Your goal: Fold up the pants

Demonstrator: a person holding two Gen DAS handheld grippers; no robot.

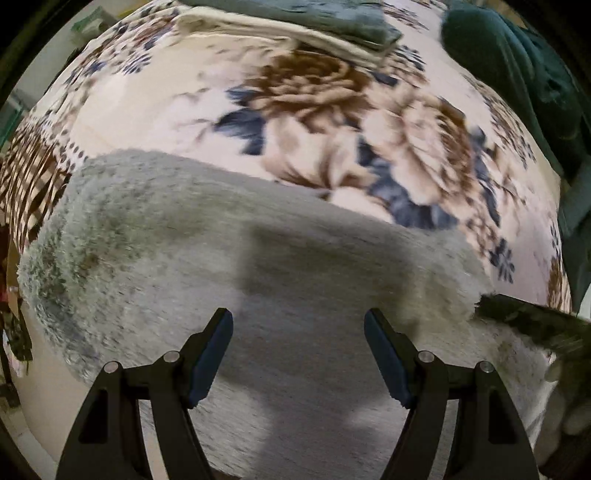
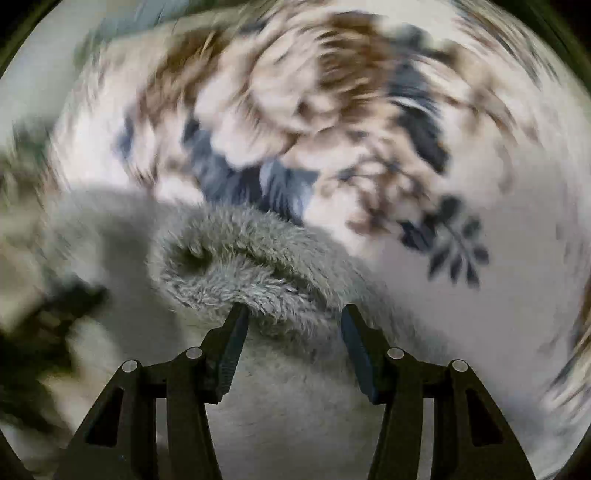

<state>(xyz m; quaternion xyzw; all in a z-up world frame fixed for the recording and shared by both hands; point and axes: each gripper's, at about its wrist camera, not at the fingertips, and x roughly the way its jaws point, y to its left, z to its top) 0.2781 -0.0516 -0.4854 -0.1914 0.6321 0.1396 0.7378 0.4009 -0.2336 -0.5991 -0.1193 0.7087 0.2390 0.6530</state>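
Pants (image 1: 295, 295), grey and fleecy, lie under both my grippers, left gripper (image 1: 298, 354) and right gripper (image 2: 294, 347) empty with fingers apart; I might pinch the floral blanket (image 1: 314, 110) too.

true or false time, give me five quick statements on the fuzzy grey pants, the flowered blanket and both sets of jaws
1. The grey pants lie on a flowered blanket. True.
2. The left gripper has its jaws clamped on the pants. False: the jaws stand apart above the fabric, with nothing pinched.
3. Folded clothes are stacked at the far edge of the blanket in the left wrist view. True.
4. The right gripper has its jaws fully shut. False: they stand apart, with a fluffy fold of the pants just ahead of them.
5. The blanket is plain white. False: it has brown flowers and blue-grey leaves.
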